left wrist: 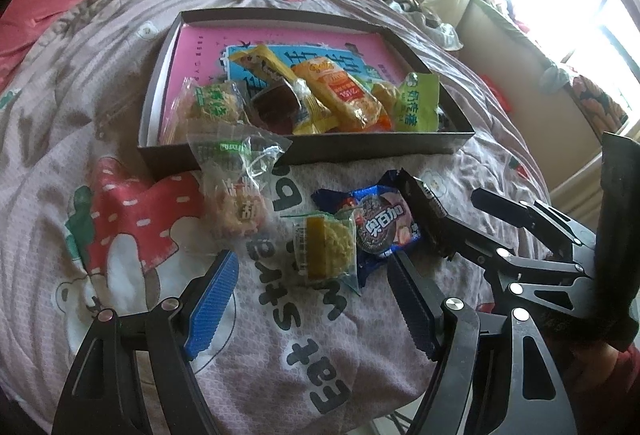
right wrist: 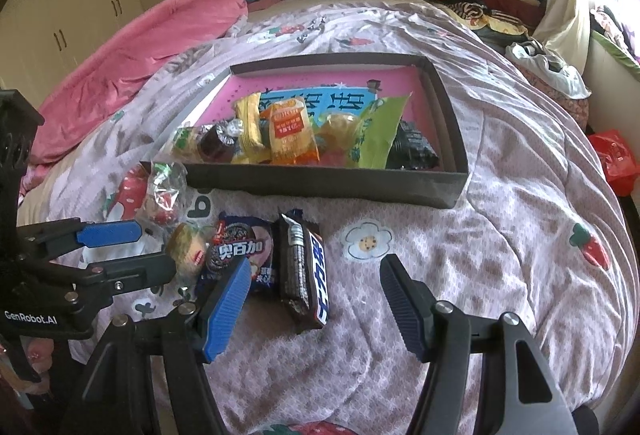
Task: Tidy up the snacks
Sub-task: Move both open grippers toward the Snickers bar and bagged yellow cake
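Snack packets, four loose on the bedspread [right wrist: 460,275] in front of the shallow dark box [right wrist: 332,185], which already holds a heap of others over a pink book cover. Nearest the box: clear crinkly bag [left wrist: 236,183] with pale puffed pieces, leaning on the box's front wall. Then, in a row: small clear-wrapped round cake [left wrist: 326,249], blue sandwich-cookie packet [right wrist: 244,251], dark chocolate bar [right wrist: 306,275] with a blue-and-white label, the last three touching or overlapping.

Likely all light, thin-filmed and slippery; cake and puffed pieces probably crumbly, so best pinched gently across the body or by a crimped end seam rather than squeezed hard. Chocolate bar probably the stiffest; best taken across its narrow width. Soft quilt underneath likely to give, so room to press down slightly.

Left gripper [left wrist: 312,309]: jaws spread wide, empty, framing the cake from just short of it. Right gripper [right wrist: 314,309]: jaws likewise released, empty, bracketing the bar's near end.
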Demonstrator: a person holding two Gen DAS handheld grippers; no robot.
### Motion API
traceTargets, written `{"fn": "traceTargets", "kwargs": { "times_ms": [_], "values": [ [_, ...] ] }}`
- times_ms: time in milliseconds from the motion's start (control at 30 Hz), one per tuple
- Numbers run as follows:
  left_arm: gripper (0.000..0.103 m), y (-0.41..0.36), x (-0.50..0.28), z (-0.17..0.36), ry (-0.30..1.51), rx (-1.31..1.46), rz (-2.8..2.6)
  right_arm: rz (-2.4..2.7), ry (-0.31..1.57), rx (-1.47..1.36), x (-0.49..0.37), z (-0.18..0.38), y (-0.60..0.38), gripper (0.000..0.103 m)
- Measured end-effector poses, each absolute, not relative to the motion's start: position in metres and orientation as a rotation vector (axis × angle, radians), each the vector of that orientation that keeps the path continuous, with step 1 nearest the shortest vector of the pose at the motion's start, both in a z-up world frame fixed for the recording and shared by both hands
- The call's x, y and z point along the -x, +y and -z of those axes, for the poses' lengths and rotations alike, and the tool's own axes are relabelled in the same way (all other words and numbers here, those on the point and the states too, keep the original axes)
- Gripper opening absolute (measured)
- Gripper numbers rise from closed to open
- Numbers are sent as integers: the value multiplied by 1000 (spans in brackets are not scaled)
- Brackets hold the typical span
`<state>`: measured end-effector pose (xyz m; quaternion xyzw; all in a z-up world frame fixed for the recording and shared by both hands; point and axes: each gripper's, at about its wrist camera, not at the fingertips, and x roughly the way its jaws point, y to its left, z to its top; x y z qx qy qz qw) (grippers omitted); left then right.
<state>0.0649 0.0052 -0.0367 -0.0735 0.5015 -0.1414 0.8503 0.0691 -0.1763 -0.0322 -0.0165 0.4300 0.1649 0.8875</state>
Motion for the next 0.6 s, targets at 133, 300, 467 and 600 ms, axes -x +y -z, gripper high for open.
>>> {"fn": "traceTargets", "kwargs": {
  "times_ms": [133, 300, 467, 600],
  "values": [
    [78, 4, -66, 41, 1067, 154, 298, -332, 904, 55, -70, 37, -176, 66],
    [78, 4, -67, 44, 1075, 164, 297, -312, 924, 68, -73, 44, -178, 65],
    [78, 5, -68, 48, 1080, 171, 296, -310, 914, 94, -73, 47, -177, 59],
    [78, 5, -68, 50, 1080, 172, 294, -306, 903, 106, -73, 48, -177, 54]
  ]
}}
